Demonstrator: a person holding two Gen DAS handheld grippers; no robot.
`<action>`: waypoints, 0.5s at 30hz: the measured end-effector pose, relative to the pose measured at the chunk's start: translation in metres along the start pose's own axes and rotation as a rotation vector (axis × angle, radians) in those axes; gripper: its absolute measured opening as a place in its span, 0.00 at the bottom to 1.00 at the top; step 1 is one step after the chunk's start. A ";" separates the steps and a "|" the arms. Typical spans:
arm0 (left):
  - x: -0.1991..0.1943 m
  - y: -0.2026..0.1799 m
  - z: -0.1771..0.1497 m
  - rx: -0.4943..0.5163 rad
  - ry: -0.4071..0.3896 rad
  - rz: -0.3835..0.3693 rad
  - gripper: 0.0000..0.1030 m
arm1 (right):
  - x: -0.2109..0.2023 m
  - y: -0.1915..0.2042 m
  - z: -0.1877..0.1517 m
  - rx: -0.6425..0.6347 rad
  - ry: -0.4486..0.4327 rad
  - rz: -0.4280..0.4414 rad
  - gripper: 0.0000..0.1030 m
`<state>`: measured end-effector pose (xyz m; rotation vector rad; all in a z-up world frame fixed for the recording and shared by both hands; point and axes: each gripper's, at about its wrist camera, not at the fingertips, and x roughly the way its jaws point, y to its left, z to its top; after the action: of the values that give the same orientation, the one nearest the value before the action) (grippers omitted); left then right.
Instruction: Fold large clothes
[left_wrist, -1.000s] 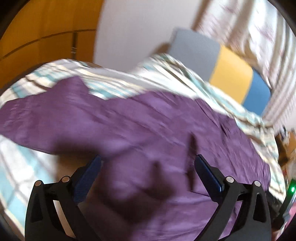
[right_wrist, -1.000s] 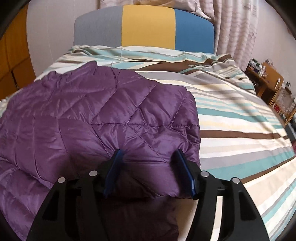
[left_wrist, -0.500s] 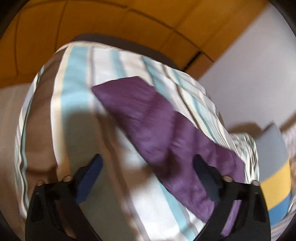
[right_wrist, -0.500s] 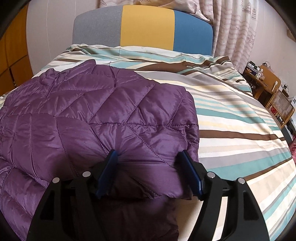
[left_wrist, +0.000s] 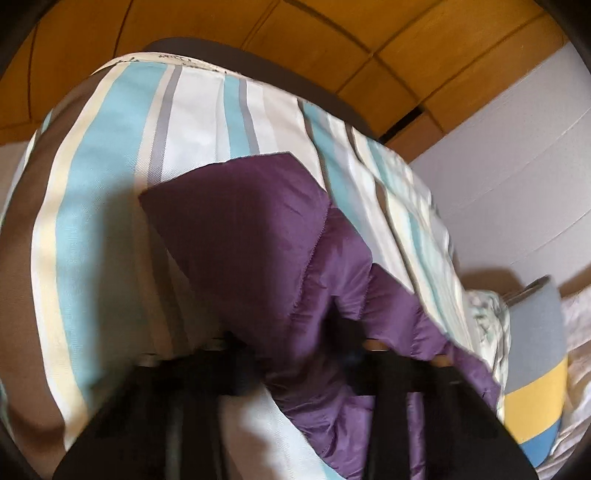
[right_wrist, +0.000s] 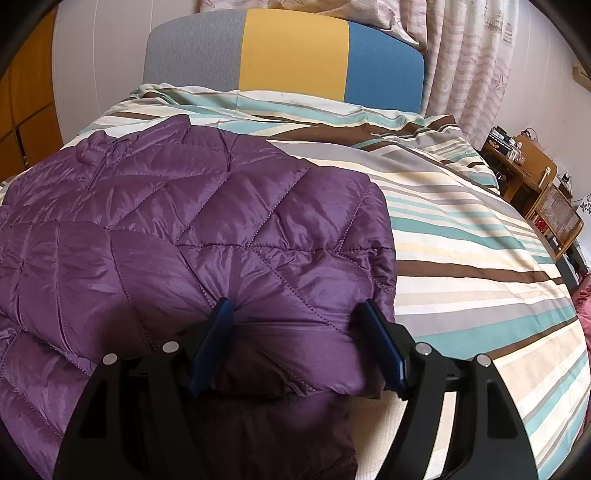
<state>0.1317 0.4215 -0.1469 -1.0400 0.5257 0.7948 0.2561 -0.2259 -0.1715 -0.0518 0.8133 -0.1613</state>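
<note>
The purple quilted puffer jacket (right_wrist: 192, 236) lies on the striped duvet (right_wrist: 461, 236) of a bed, on the left half of it in the right wrist view. Its shiny fabric is stitched in diamond and slanted lines and puffs up between the seams; one layer is folded over another at the near edge. Its body runs from the near edge of the bed toward the far grey, yellow and blue headboard (right_wrist: 288, 51), with the collar at the far end. In the left wrist view a sleeve (left_wrist: 266, 236) stretches away from the camera as a long flat strip, its squared end farthest, lying across the stripes. The left gripper (left_wrist: 295, 354), blurred, is closing with that sleeve between its fingers. The right gripper (right_wrist: 299, 343) stands spread apart, its blue pads (right_wrist: 384, 350) either side of the folded near edge, left pad touching the fabric.
</note>
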 end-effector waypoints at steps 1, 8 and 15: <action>-0.006 -0.001 0.001 -0.010 -0.013 -0.039 0.09 | 0.000 0.000 0.000 0.001 0.000 0.001 0.70; -0.087 -0.021 -0.020 0.025 -0.274 -0.060 0.07 | 0.000 0.000 0.000 0.004 -0.001 0.004 0.70; -0.129 -0.078 -0.059 0.254 -0.391 -0.146 0.07 | -0.001 -0.002 0.000 0.012 -0.002 0.013 0.70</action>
<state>0.1125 0.3046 -0.0364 -0.6582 0.2059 0.7554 0.2549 -0.2282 -0.1705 -0.0350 0.8103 -0.1540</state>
